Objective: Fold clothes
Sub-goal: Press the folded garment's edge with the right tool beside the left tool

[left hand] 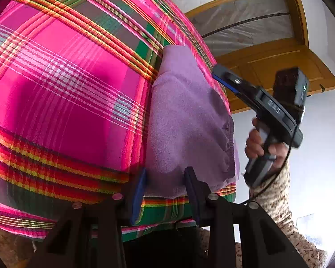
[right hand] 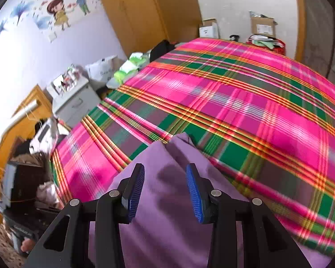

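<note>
Here both grippers (left hand: 165, 192) (right hand: 165, 187) gape; purple garment (left hand: 185, 120) runs off-frame.

Both wrist views close, angled down; share purple garment (left hand: 185, 120), plaid bedspread (right hand: 245, 102).

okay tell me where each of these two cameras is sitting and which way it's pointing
Left wrist: on the left gripper, looking along the purple garment toward a wooden door; shows the right gripper, hand, patterned sleeve.
Right wrist: on the right gripper, above the garment, facing the wardrobe and cartoon wall sticker.
Shared: the garment, plaid bedspread.
</note>
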Demonstrator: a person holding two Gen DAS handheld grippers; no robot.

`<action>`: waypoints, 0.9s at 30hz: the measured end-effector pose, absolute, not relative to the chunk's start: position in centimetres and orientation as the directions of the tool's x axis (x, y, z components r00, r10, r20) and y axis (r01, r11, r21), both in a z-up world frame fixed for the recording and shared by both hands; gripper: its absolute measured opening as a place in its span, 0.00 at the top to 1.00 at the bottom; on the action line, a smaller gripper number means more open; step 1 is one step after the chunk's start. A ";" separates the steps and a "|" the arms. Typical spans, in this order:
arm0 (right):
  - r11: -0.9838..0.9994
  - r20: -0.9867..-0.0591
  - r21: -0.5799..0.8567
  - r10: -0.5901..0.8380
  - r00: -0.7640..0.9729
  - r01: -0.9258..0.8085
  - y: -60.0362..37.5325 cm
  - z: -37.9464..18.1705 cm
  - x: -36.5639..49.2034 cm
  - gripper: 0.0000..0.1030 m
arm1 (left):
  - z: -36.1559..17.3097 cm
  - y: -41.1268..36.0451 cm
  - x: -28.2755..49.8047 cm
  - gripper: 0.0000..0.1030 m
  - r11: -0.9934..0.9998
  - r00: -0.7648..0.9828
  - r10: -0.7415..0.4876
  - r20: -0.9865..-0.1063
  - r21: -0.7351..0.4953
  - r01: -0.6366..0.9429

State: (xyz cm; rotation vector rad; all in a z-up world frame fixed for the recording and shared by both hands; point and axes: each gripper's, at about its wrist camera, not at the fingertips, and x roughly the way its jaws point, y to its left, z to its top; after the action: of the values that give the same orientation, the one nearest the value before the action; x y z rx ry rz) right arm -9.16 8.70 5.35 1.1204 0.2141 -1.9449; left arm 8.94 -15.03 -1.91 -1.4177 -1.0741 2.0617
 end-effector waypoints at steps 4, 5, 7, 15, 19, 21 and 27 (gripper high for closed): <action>-0.590 -0.789 0.277 -0.590 -0.171 0.758 7.5 4.5 -10.6 0.60 | -1.8 -14.9 8.8 0.66 -0.616 -0.386 0.706 -0.594 -0.783 0.079; -0.589 -0.792 0.281 -0.589 -0.164 0.758 7.3 4.3 -10.9 0.60 | -1.8 -14.8 8.7 0.66 -0.615 -0.385 0.707 -0.593 -0.784 0.078; -0.579 -0.795 0.299 -0.591 -0.137 0.759 6.8 3.9 -11.6 0.60 | -1.8 -14.9 8.7 0.66 -0.610 -0.384 0.712 -0.588 -0.789 0.076; -0.521 -0.804 0.379 -0.595 -0.007 0.765 4.7 2.4 -13.1 0.72 | -2.2 -16.6 8.1 0.66 -0.581 -0.365 0.742 -0.563 -0.811 0.071; -0.499 -0.802 0.359 -0.597 -0.012 0.789 4.2 2.9 -12.7 0.90 | -2.6 -16.9 7.9 0.79 -0.584 -0.349 0.744 -0.569 -0.808 0.073; -0.515 -0.802 0.328 -0.595 -0.055 0.792 4.1 3.2 -12.8 0.91 | -3.1 -17.2 8.5 0.85 -0.573 -0.351 0.752 -0.558 -0.816 0.070; -0.598 -0.803 0.250 -0.567 -0.182 0.762 4.1 3.2 -13.8 1.00 | -3.7 -17.8 9.9 0.90 -0.555 -0.355 0.762 -0.541 -0.829 0.071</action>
State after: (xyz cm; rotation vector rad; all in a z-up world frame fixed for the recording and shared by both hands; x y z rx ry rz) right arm -13.83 4.05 3.17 1.1637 0.2585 -1.8949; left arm 9.89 -17.80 -3.68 -1.4061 -1.1085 1.9597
